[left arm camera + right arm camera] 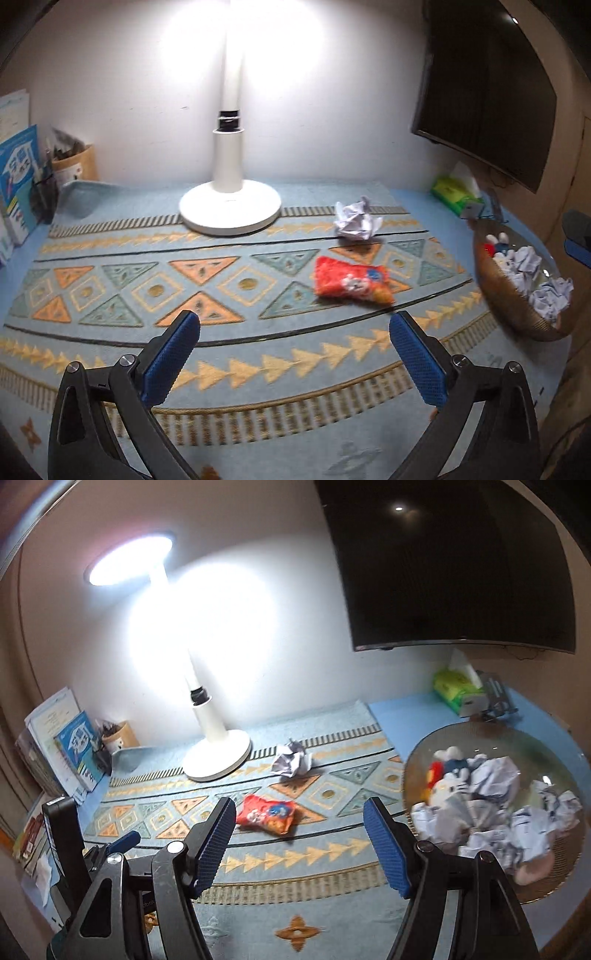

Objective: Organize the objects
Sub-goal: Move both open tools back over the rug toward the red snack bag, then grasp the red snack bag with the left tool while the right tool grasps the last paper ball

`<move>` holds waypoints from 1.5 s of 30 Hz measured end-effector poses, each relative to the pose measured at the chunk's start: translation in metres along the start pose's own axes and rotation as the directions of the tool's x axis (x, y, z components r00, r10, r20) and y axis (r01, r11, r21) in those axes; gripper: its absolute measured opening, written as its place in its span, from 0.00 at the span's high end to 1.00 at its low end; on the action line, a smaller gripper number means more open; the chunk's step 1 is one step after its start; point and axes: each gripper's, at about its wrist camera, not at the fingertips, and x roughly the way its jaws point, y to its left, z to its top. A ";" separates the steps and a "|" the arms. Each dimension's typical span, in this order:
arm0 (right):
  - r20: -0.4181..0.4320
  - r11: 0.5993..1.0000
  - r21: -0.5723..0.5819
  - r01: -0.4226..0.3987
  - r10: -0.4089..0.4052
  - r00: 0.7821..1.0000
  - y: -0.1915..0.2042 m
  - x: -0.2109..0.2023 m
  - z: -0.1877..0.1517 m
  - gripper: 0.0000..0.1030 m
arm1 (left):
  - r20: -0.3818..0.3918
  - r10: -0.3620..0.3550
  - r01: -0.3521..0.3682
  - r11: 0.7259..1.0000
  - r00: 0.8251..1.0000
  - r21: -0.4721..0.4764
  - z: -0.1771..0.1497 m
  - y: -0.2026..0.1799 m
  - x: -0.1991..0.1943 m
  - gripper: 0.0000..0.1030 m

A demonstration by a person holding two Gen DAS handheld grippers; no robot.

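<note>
Both grippers, left (294, 325) and right (299, 812), hang wide open and empty, red snack bag (351, 281) at one o'clock, basket (517, 306) at three.

Left tongs (294, 325): black angular arms, each tipped with a blue pad (170, 358) textured in a fine mesh, silver round screws at the pivots. Right tongs (300, 812): the same build, black frames with triangular cut-outs, blue dimpled pads (388, 849), shiny screw heads.

White lit desk lamp (229, 206), dark wall screen (487, 85), green tissue box (456, 194), patterned mat (258, 373)
</note>
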 end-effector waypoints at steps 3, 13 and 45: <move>-0.049 1.000 -0.027 -0.003 0.001 0.999 0.017 0.035 -0.020 0.32 | -0.013 0.061 -0.061 0.998 0.998 -0.016 -0.008 0.016 0.008 0.01; -0.184 1.000 0.026 -0.010 0.014 0.983 0.007 0.097 -0.052 0.32 | -0.078 0.082 -0.084 0.996 0.994 -0.015 -0.019 0.028 0.023 0.01; -0.257 0.993 0.009 -0.119 0.118 0.959 -0.013 0.227 0.058 0.17 | -0.225 -0.147 0.163 0.985 0.963 0.054 0.035 -0.035 0.119 0.01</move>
